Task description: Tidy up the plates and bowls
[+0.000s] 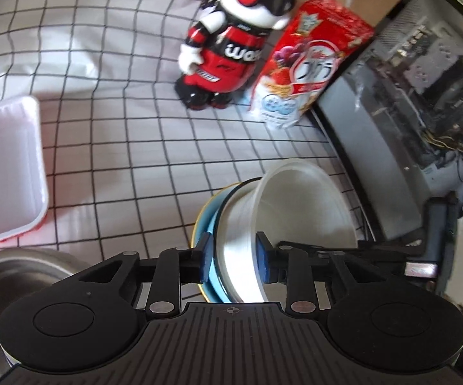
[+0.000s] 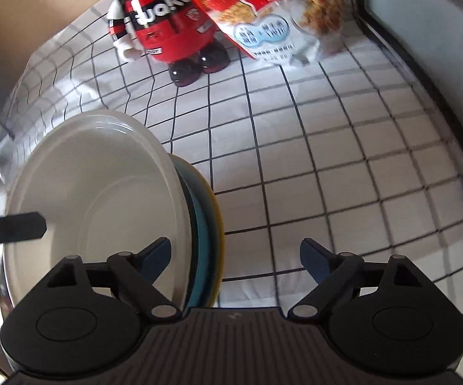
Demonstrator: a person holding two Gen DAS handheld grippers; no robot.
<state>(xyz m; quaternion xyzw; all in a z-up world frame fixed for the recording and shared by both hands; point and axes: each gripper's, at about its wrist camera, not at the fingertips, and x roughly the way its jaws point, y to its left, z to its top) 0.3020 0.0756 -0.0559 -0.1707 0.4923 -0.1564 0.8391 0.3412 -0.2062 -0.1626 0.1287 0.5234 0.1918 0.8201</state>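
Observation:
My left gripper (image 1: 234,258) is shut on a tilted stack: a white plastic bowl (image 1: 295,211) nested against a blue plate (image 1: 213,224) with a yellow rim behind it. The stack is held on edge above the checked cloth. In the right wrist view the same white bowl (image 2: 99,199) and blue plate (image 2: 201,224) fill the left side. My right gripper (image 2: 234,256) is open, its left finger (image 2: 157,252) in front of the bowl's inside, its right finger over bare cloth. A finger of the left gripper (image 2: 13,227) shows at the left edge.
A red and white robot figure (image 1: 228,38) and a red cereal bag (image 1: 308,61) stand at the back. A white rectangular tray (image 1: 6,170) lies at left, a steel bowl (image 1: 13,276) at bottom left. An open computer case (image 1: 424,96) stands at right.

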